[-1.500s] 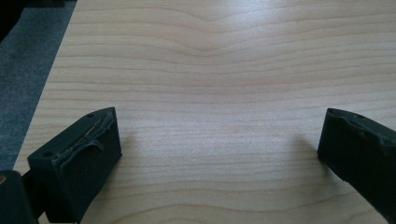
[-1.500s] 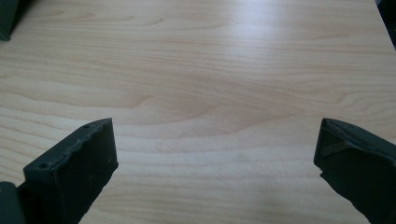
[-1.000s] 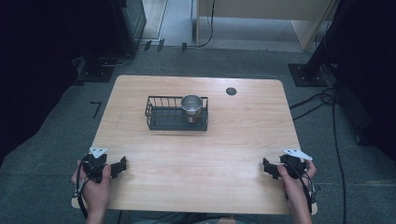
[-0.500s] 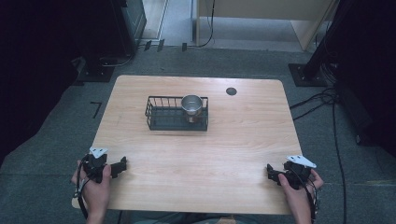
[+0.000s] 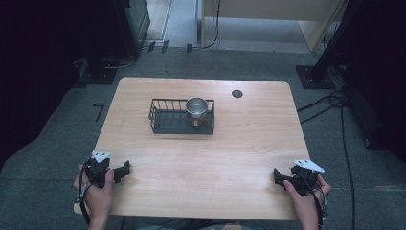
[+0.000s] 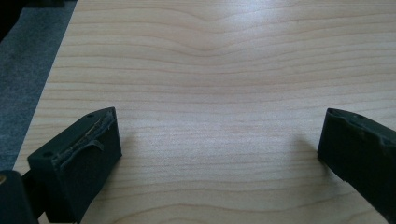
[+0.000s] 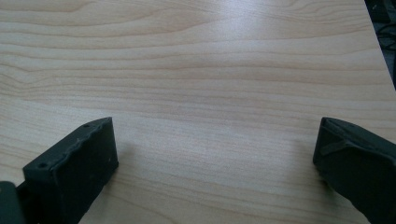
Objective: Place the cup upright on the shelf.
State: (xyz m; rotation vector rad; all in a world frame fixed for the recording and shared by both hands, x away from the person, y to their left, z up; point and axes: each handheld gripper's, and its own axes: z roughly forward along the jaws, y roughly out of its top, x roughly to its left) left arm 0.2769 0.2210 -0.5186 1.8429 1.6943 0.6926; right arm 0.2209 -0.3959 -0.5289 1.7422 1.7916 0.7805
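— Your right tongs are sitting a touch nearer you than a second ago; your left tongs are holding their place.

— Both spread and empty?

— Yes, resting at seven and five o'clock on the counter. You're working far from the metal cup, which is standing in the wire basket at twelve. Reaching in fast, you're risking catching the rim and tipping cup or basket.
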